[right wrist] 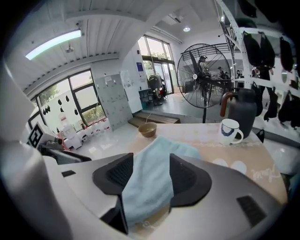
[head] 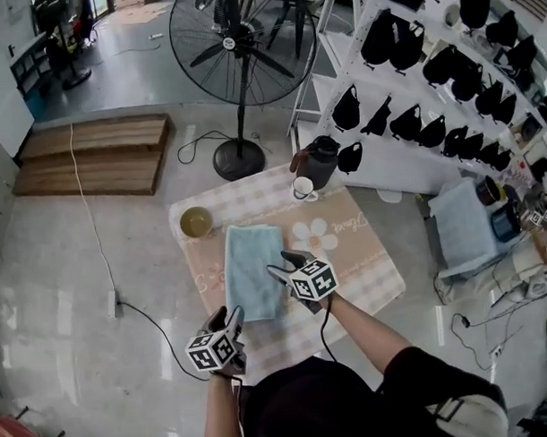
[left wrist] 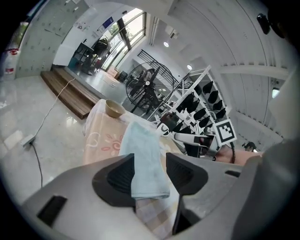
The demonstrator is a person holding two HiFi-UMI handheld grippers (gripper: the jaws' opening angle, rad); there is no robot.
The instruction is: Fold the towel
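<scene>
Head view: a soft blue towel [head: 255, 270], folded into a long strip, lies flat on the checked worktop [head: 373, 254]. The left gripper [head: 233, 318] and right gripper [head: 282, 265] are near it, jaws open, pinching nothing.

readable text: none | tablecloth [head: 369, 271]: cursive print, too small to read

Pale-blue towel [head: 255, 269] (checked tablecloth [head: 255, 192])

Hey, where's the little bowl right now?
In the head view the bowl sits at the table's far left corner, just left of the blue towel's far end.
</scene>
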